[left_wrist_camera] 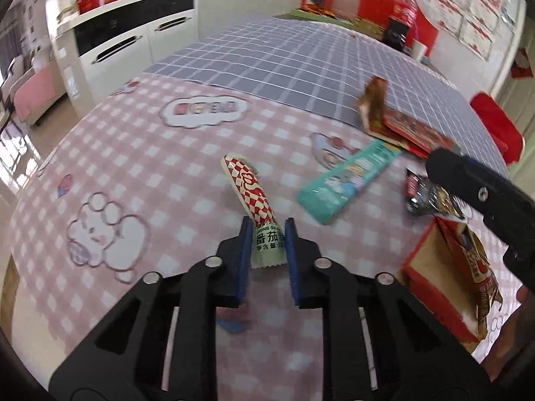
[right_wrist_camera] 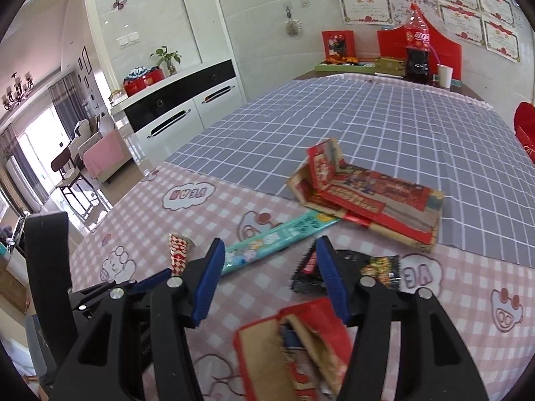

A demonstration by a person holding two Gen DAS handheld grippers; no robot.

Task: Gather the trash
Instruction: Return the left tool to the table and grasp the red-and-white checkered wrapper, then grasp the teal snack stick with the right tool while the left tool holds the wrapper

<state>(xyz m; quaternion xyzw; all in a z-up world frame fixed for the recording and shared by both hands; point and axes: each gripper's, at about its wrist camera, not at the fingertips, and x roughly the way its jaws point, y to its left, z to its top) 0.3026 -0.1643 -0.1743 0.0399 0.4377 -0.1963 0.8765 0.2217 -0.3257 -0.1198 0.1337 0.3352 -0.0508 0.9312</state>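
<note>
Low in the middle, our left gripper (left_wrist_camera: 266, 225) nips the light, crinkly sachet (left_wrist_camera: 255, 207) by its end, while our right gripper (right_wrist_camera: 269, 252) hangs half open over the floppy wrappers.

Left tool (left_wrist_camera: 266, 230), right tool (right_wrist_camera: 267, 257): black arms, blue ribbed pads (silver rivets)

Looked forward and steeply down from each wrist, close above the pink checked cloth (left_wrist_camera: 167, 173). Shared the teal wrapper (left_wrist_camera: 347, 180) and grey cloth (right_wrist_camera: 367, 127).

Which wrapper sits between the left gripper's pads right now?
The red-and-cream checkered sachet, its printed end between the left gripper pads; the teal wrapper and black packet lie untouched.
</note>
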